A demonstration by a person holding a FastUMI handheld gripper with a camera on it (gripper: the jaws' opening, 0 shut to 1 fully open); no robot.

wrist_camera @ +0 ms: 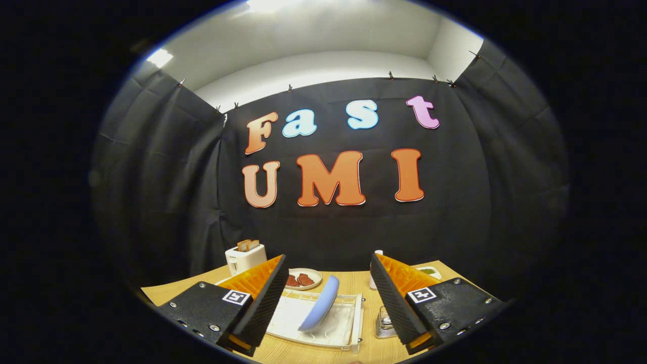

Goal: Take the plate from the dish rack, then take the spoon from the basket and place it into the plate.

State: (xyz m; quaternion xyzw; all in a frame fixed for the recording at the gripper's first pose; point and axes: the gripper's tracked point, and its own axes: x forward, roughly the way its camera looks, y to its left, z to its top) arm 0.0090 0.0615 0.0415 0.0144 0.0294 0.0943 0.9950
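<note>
A light blue plate [319, 303] stands on edge, leaning, in a white dish rack [354, 323] on the wooden table. My gripper [328, 298] hangs above the rack, open wide, with the plate in the gap between its fingers [263, 303] and touched by neither. A metal wire basket [384, 323] sits just right of the rack, partly hidden behind the right finger; I cannot make out a spoon in it.
A white toaster [245, 258] with toast stands at the back left. A small plate with dark red food [303, 279] lies behind the rack. A white bottle [376, 258] and a dish with green food [429, 272] are at the back right.
</note>
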